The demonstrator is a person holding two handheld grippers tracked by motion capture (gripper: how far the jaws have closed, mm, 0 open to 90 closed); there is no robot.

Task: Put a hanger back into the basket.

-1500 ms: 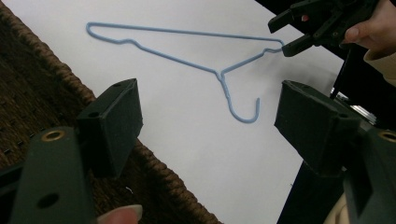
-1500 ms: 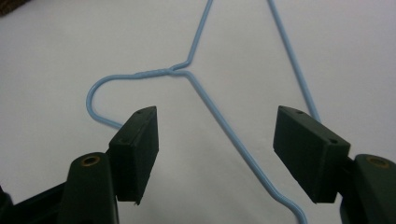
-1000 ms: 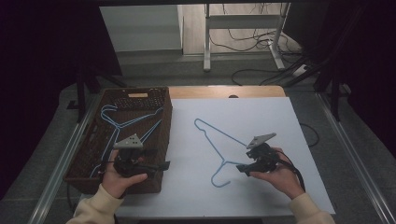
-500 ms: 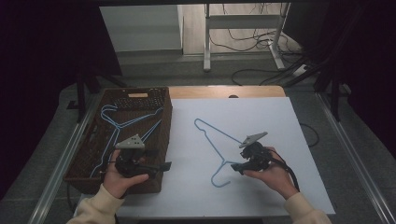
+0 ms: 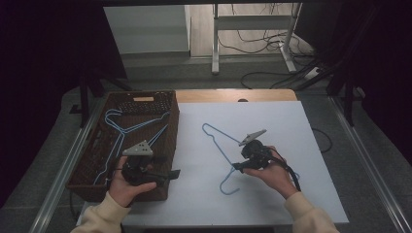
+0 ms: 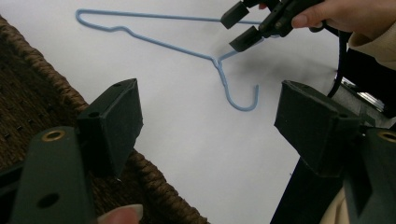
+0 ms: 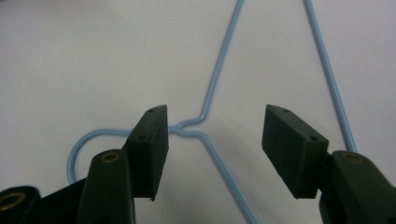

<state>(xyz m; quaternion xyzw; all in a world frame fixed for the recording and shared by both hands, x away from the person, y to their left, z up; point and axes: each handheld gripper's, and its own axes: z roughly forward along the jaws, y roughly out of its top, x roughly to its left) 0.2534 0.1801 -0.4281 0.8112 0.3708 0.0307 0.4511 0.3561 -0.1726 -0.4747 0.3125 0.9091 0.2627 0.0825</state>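
The right claw (image 5: 236, 166) has been brought leftward since a second ago, from beside the hanger (image 5: 219, 145) to over its neck, and its jaws have just been closing; they are seen apart, with the neck between them and no pad pressed on the wire. The hanger, blue wire, is laid flat on the white desk (image 5: 286, 121), hook toward the near edge. The left claw (image 5: 172, 173) is held over the near edge of the basket (image 5: 171, 127), jaws wide apart and empty. More blue wire hangers (image 5: 127, 127) are seen inside; their count cannot be told. No writing can be read.
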